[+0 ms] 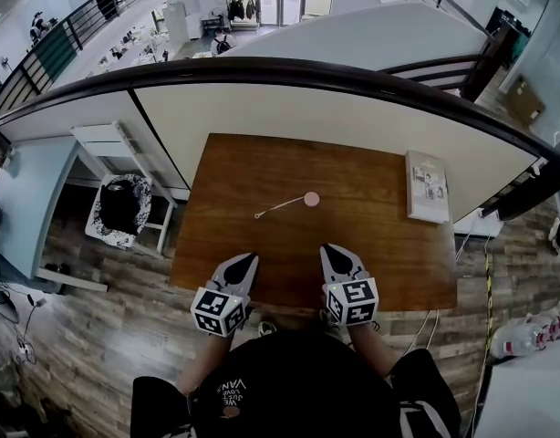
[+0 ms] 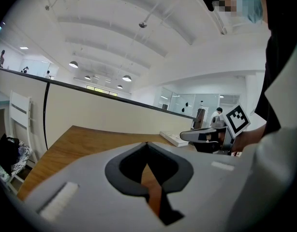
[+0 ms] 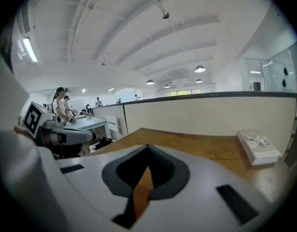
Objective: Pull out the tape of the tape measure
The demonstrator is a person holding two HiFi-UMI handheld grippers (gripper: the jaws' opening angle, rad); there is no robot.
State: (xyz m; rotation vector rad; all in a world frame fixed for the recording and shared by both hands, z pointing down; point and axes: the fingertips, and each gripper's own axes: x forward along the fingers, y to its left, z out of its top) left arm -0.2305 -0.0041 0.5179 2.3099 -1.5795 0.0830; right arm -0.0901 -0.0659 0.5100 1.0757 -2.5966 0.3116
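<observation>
A small round pink tape measure (image 1: 311, 199) lies near the middle of the brown wooden table (image 1: 371, 245), with a thin pale tape (image 1: 278, 208) pulled out toward the left. My left gripper (image 1: 251, 257) and right gripper (image 1: 327, 248) hover side by side over the table's near edge, well short of the tape measure. Both are shut with nothing between their jaws. In the left gripper view the left gripper (image 2: 147, 144) has its tips together, and the right gripper (image 2: 183, 136) shows at the right. In the right gripper view the right gripper (image 3: 148, 146) also has its tips together. The tape measure is hidden in both gripper views.
A white book (image 1: 427, 187) lies at the table's far right corner, also seen as the book (image 3: 257, 147) in the right gripper view. A cream partition wall with a dark rail (image 1: 335, 76) runs behind the table. A white chair with a dark bag (image 1: 123, 204) stands at the left.
</observation>
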